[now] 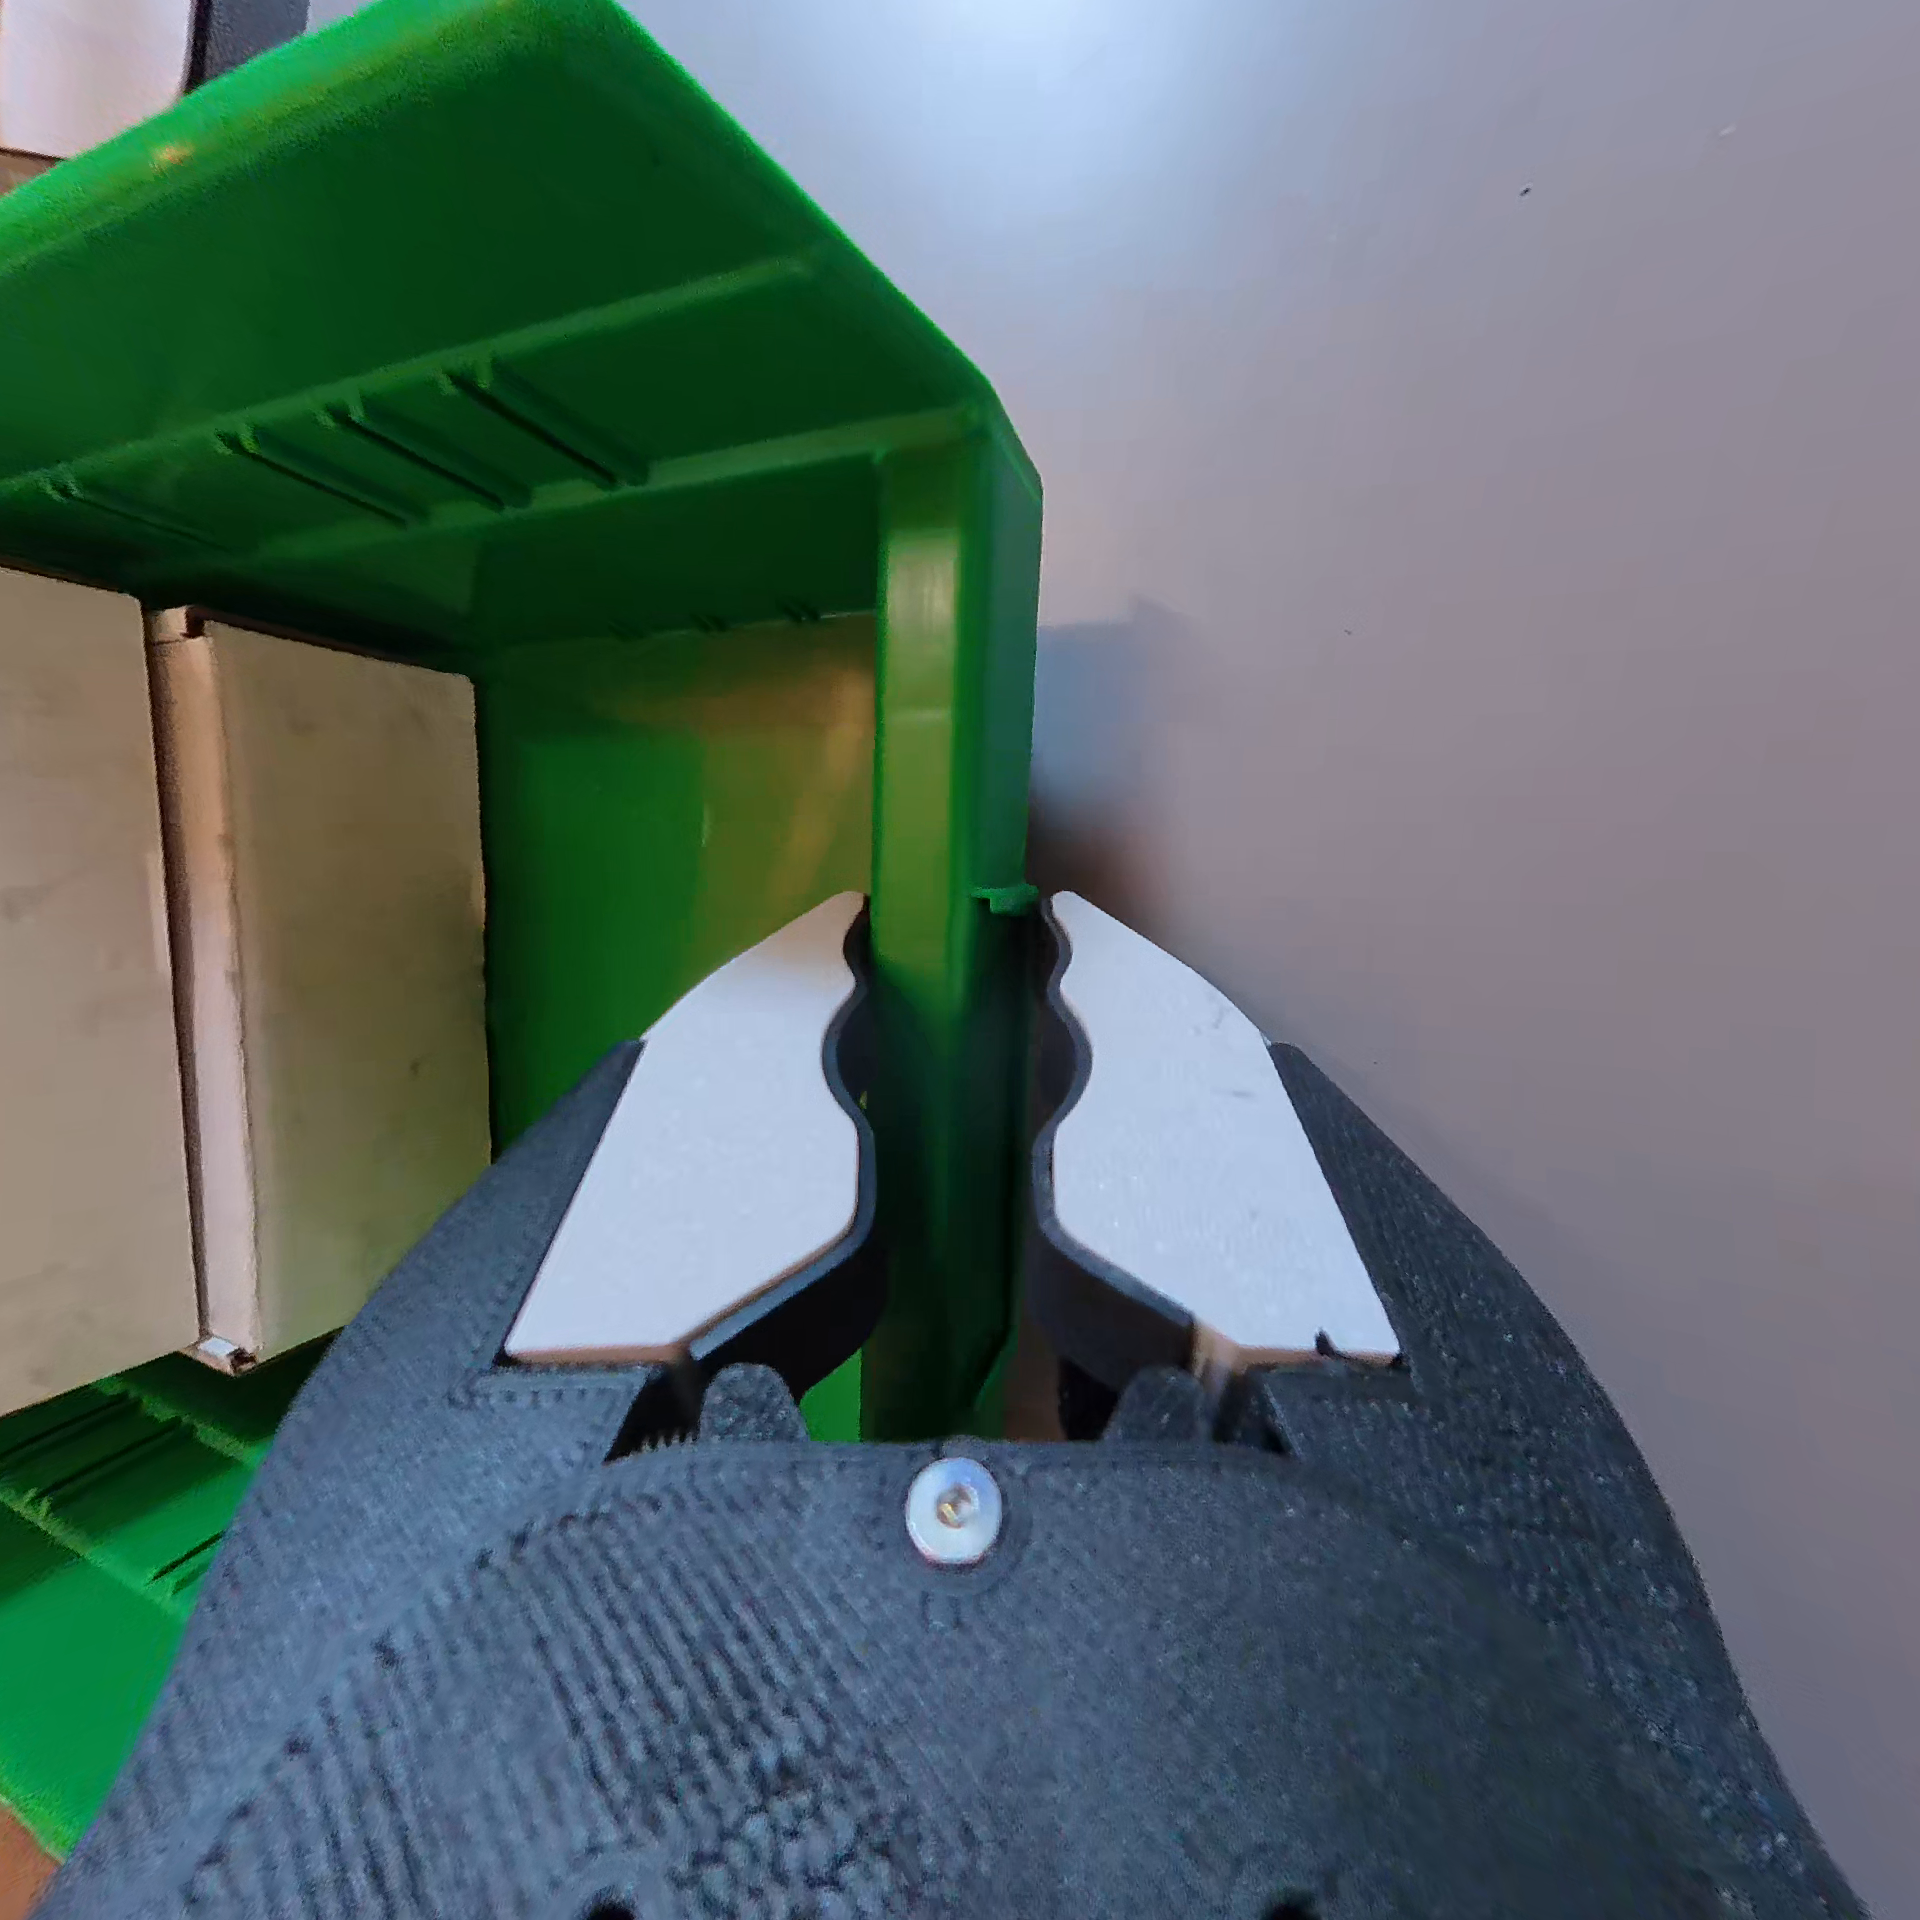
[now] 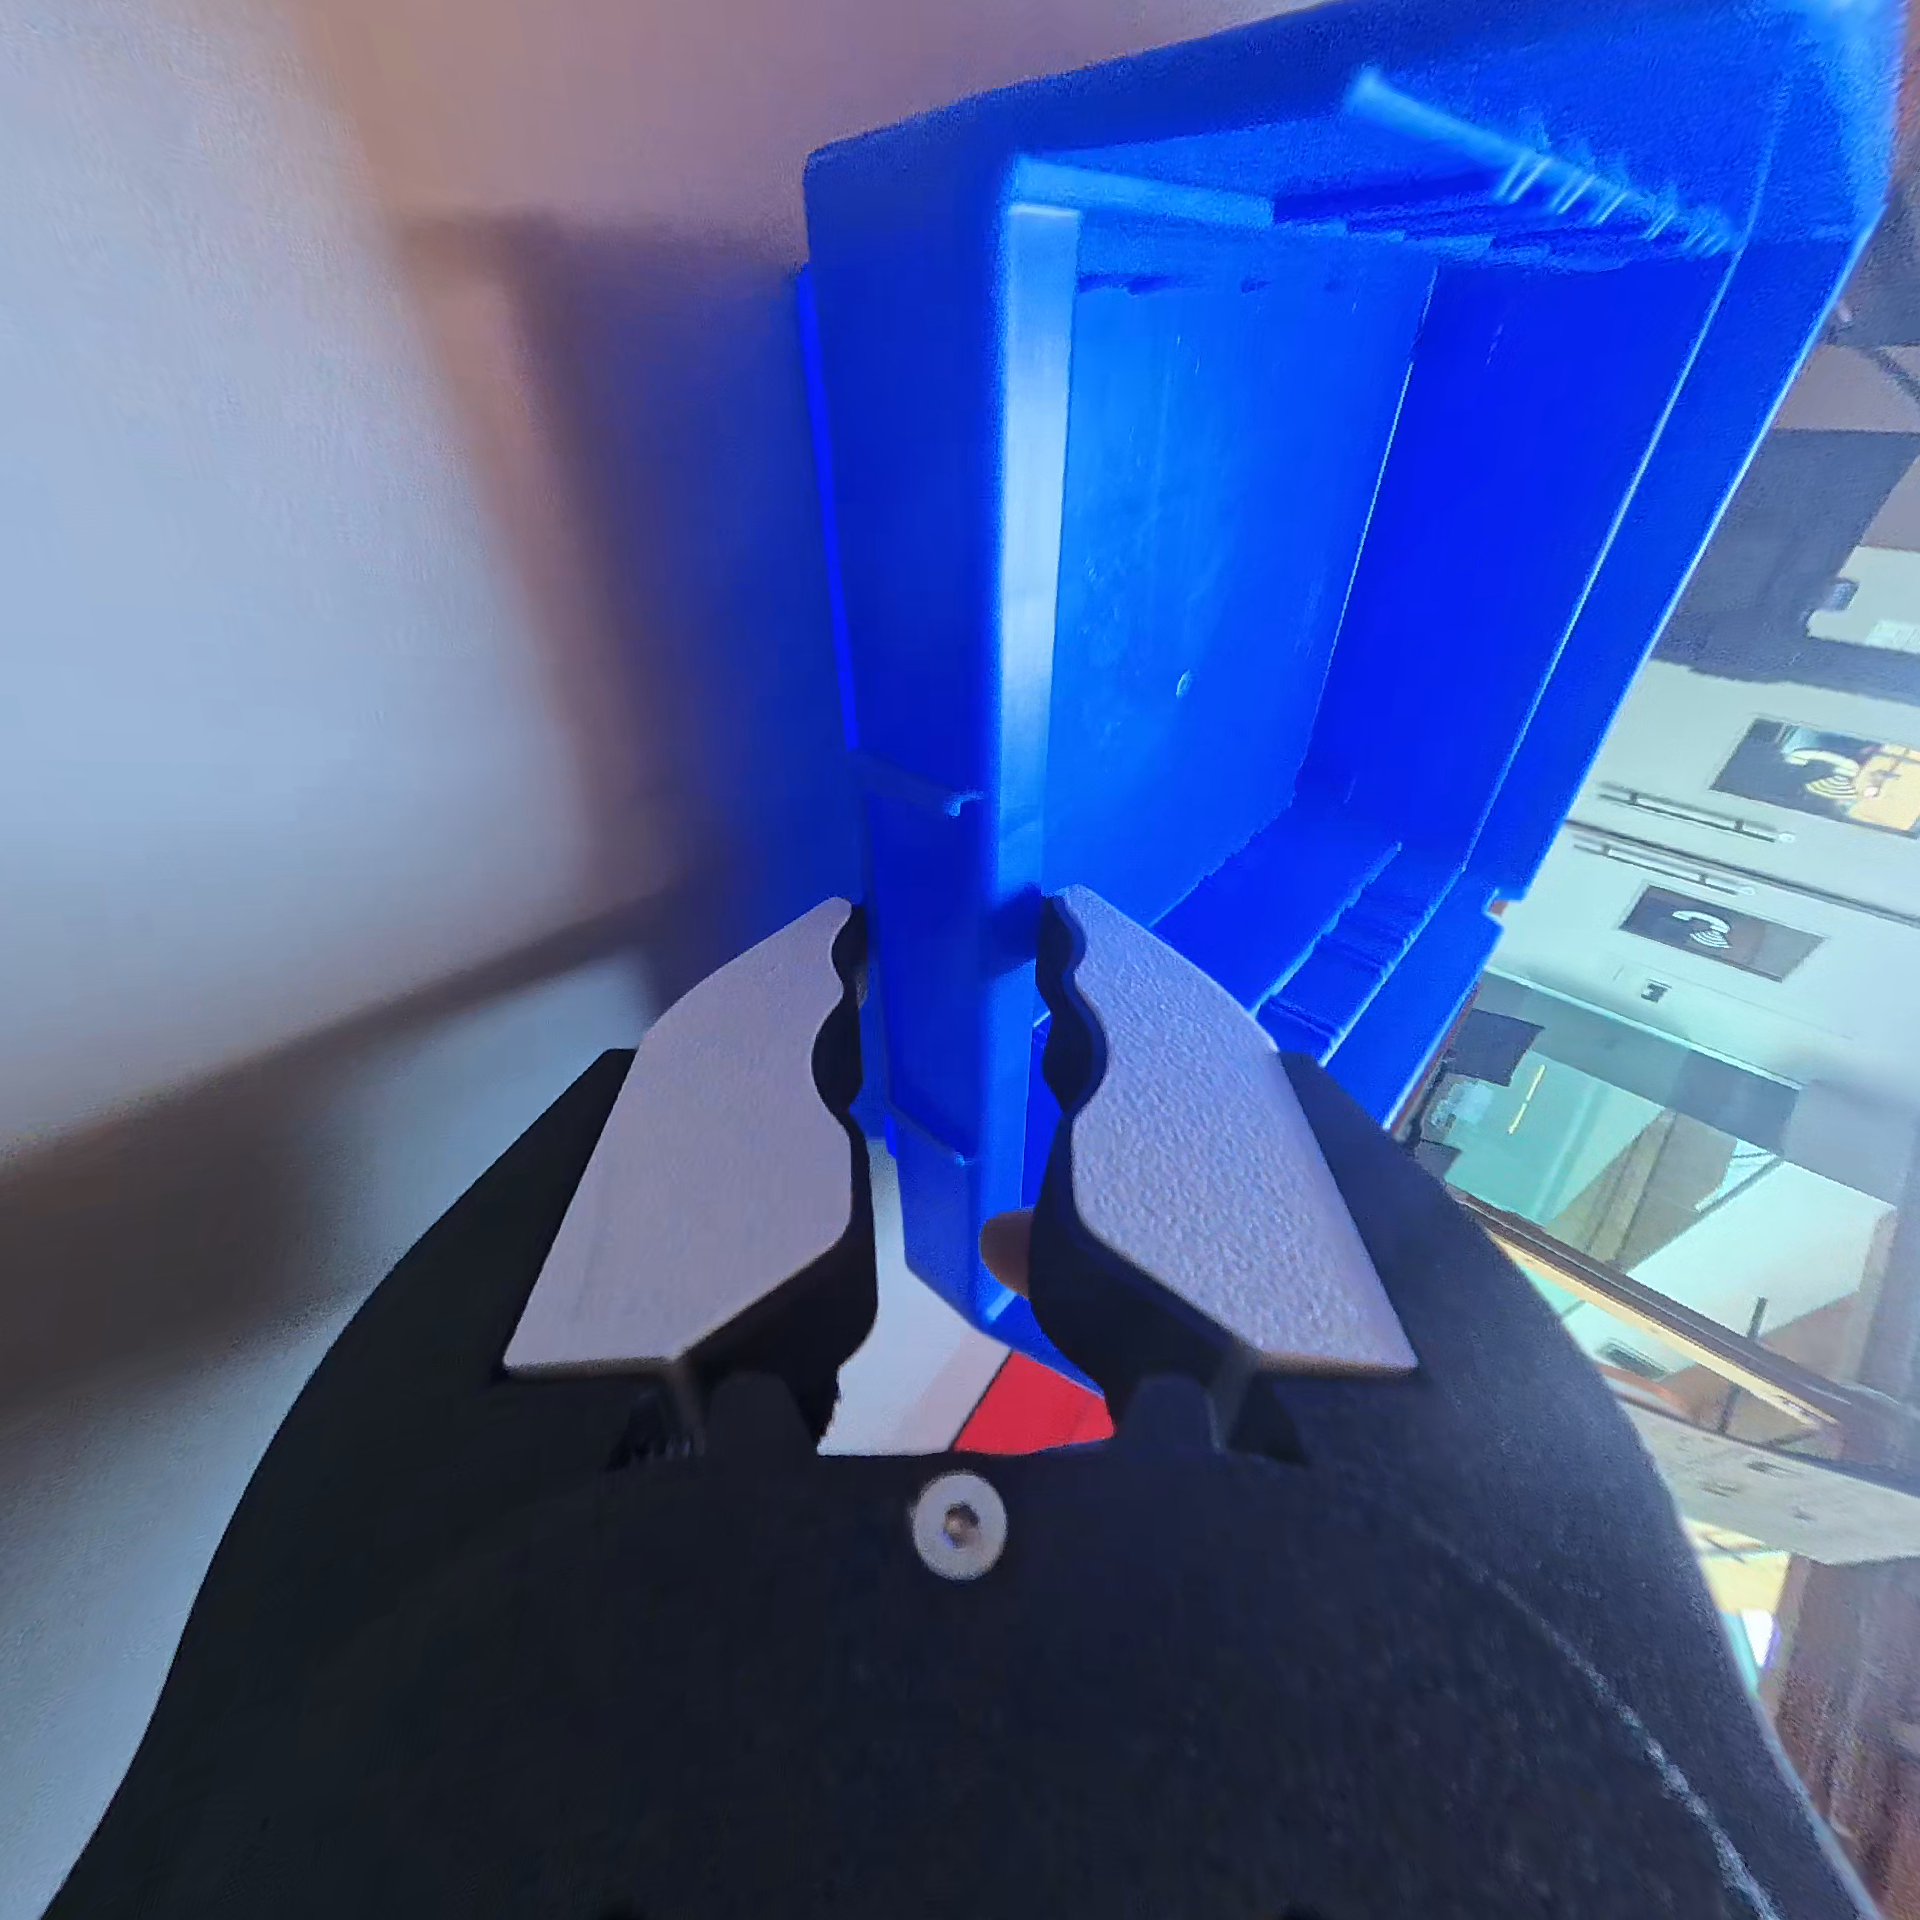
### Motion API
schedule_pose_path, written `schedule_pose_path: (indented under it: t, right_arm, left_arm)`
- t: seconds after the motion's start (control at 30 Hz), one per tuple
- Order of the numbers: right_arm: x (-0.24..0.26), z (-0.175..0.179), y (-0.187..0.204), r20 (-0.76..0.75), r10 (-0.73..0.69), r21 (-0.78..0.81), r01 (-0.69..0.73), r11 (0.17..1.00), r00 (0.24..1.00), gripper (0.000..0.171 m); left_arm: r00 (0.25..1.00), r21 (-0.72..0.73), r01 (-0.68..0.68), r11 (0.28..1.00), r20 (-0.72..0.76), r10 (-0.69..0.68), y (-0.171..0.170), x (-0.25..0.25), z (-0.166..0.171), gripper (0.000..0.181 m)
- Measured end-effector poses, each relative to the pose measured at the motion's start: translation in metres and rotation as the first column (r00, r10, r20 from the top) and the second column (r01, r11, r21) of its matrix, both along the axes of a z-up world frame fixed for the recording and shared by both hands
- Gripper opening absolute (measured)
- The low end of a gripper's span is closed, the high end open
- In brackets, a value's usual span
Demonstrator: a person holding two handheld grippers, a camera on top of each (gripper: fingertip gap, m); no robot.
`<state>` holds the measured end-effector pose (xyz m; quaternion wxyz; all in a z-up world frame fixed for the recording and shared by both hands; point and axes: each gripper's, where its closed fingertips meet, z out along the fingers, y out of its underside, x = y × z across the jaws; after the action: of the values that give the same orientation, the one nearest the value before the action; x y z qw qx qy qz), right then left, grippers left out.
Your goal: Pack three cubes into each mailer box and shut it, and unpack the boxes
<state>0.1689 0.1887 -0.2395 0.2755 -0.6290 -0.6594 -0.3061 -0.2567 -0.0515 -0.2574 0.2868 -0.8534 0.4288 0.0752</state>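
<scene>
My left gripper [image 1: 951, 914] is shut on the rim wall of a green plastic bin [image 1: 520, 343], which fills the left of the left wrist view. Pale cardboard mailer boxes [image 1: 332, 987] stand inside the green bin, side by side. My right gripper [image 2: 945, 920] is shut on the rim wall of a blue plastic bin [image 2: 1247, 582], held up in front of the right wrist camera. The part of the blue bin's inside that shows holds nothing. No cubes are in view.
A plain grey wall [image 1: 1455, 623] is right of the green bin. In the right wrist view a pale wall [image 2: 260, 520] is on the left and a room with framed pictures [image 2: 1808, 769] shows on the right, tilted. A red and white surface [image 2: 997, 1403] shows between the right fingers.
</scene>
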Motion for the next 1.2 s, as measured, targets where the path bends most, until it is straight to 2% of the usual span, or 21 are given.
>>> schedule_pose_path:
  t: [0.13, 0.2, 0.23, 0.33, 0.47, 0.5, 0.53, 0.57, 0.6, 0.73, 0.87, 1.0, 1.2]
  right_arm:
    - [-0.023, 0.005, 0.0, -0.097, 0.024, 0.017, -0.022, 1.0, 0.995, 0.034]
    - [-0.039, 0.019, -0.015, -0.283, 0.048, -0.014, -0.054, 0.998, 0.958, 0.038]
    - [-0.047, 0.029, -0.026, -0.401, 0.058, -0.034, -0.078, 0.996, 0.914, 0.04]
    - [-0.066, 0.062, -0.067, -0.723, 0.054, -0.11, -0.192, 0.975, 0.689, 0.045]
    - [-0.07, 0.098, -0.112, -0.936, -0.028, -0.147, -0.319, 0.936, 0.35, 0.051]
    - [-0.068, 0.106, -0.117, -0.962, -0.026, -0.119, -0.331, 0.936, 0.272, 0.048]
    - [-0.064, 0.111, -0.119, -0.978, -0.003, -0.072, -0.325, 0.943, 0.209, 0.028]
    - [-0.06, 0.116, -0.118, -0.987, 0.034, -0.018, -0.315, 0.949, 0.159, 0.0]
    - [-0.057, 0.118, -0.118, -0.991, 0.055, 0.013, -0.312, 0.95, 0.125, 0.0]
    - [-0.052, 0.112, -0.109, -0.996, -0.009, -0.033, -0.293, 0.956, 0.084, 0.0]
    - [-0.055, 0.105, -0.106, -0.997, -0.01, -0.032, -0.285, 0.958, 0.08, 0.001]
    - [-0.058, 0.092, -0.11, -0.989, 0.035, -0.01, -0.3, 0.954, 0.143, 0.001]
    - [-0.068, 0.081, -0.116, -0.981, 0.049, -0.02, -0.345, 0.938, 0.188, 0.001]
  left_arm:
    - [0.999, 0.025, -0.034, 0.999, 0.002, 0.034, 0.002, -0.003, 0.001, 0.035]
    - [0.997, 0.056, -0.065, 0.996, 0.039, 0.062, 0.002, -0.003, 0.006, 0.039]
    - [0.994, 0.085, -0.074, 0.994, 0.081, 0.067, 0.002, -0.001, 0.012, 0.041]
    - [0.967, 0.168, -0.121, 0.978, 0.241, 0.078, 0.003, 0.003, 0.038, 0.043]
    - [0.904, 0.312, -0.277, 0.909, 0.404, 0.137, 0.012, -0.02, 0.088, 0.043]
    - [0.889, 0.338, -0.323, 0.884, 0.429, 0.161, 0.015, -0.031, 0.099, 0.042]
    - [0.873, 0.351, -0.36, 0.864, 0.452, 0.181, 0.017, -0.04, 0.109, 0.042]
    - [0.863, 0.365, -0.397, 0.842, 0.461, 0.207, 0.02, -0.051, 0.119, 0.042]
    - [0.856, 0.386, -0.431, 0.816, 0.462, 0.233, 0.024, -0.062, 0.128, 0.041]
    - [0.849, 0.377, -0.484, 0.79, 0.419, 0.321, 0.043, -0.096, 0.145, 0.048]
    - [0.906, 0.404, -0.414, 0.816, 0.093, 0.413, 0.07, -0.129, 0.129, 0.061]
    - [0.915, 0.362, -0.296, 0.884, -0.157, 0.371, 0.093, -0.134, 0.106, 0.067]
    - [0.95, 0.1, -0.234, 0.967, -0.189, 0.249, 0.114, -0.126, 0.078, 0.09]
